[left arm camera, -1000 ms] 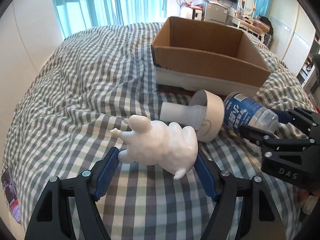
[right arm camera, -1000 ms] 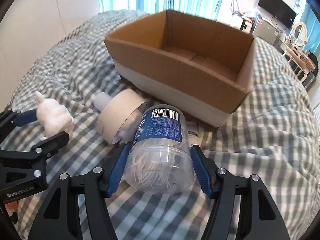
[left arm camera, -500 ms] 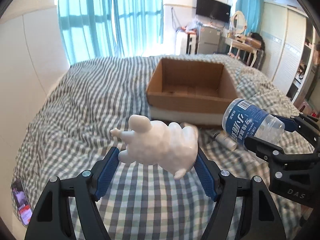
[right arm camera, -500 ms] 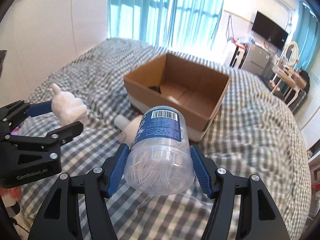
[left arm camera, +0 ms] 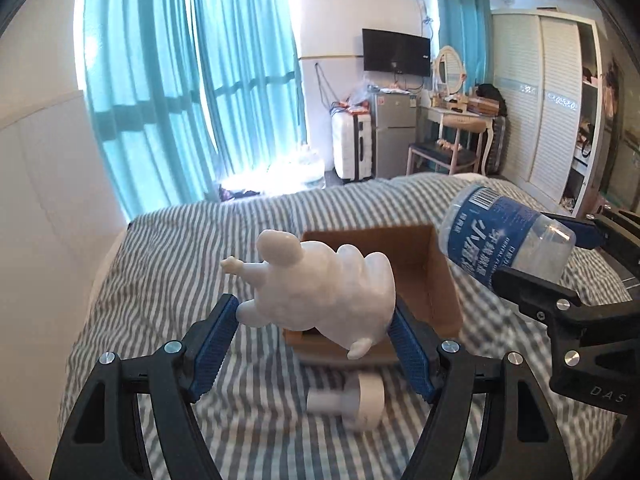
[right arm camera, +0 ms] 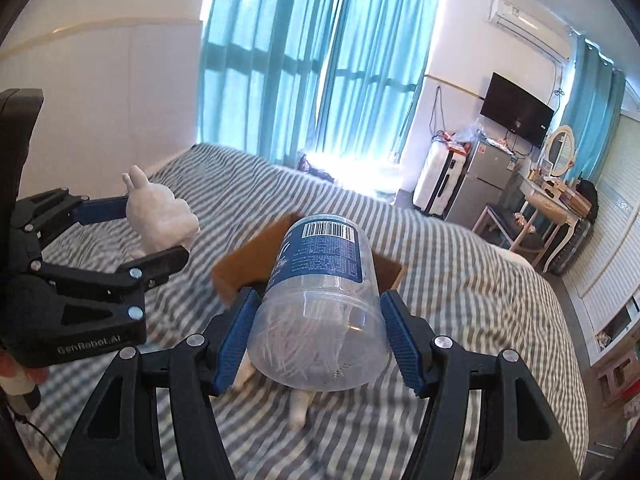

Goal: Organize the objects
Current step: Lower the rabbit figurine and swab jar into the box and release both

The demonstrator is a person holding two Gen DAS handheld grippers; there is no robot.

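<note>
My left gripper point(left arm camera: 314, 334) is shut on a white rabbit figurine point(left arm camera: 316, 284) and holds it in the air above the bed. The figurine also shows in the right wrist view point(right arm camera: 160, 216). My right gripper point(right arm camera: 318, 340) is shut on a clear plastic jar with a blue label point(right arm camera: 320, 300), full of thin white sticks; the jar also shows in the left wrist view point(left arm camera: 506, 246). The open cardboard box point(left arm camera: 436, 276) stands on the bed beyond and below both held things, partly hidden by them. A white roll-shaped object point(left arm camera: 352, 398) lies on the bed in front of the box.
The bed has a grey-and-white checked cover point(left arm camera: 168, 272). Behind it are teal curtains point(left arm camera: 160, 92), a white suitcase point(left arm camera: 354, 146), a small fridge point(left arm camera: 394, 128), a dressing table with chair point(left arm camera: 460, 136) and a wardrobe point(left arm camera: 552, 108) at right.
Both grippers have risen well above the bed with the figurine and the jar in them. The box and the white roll now sit lower and smaller in view.
</note>
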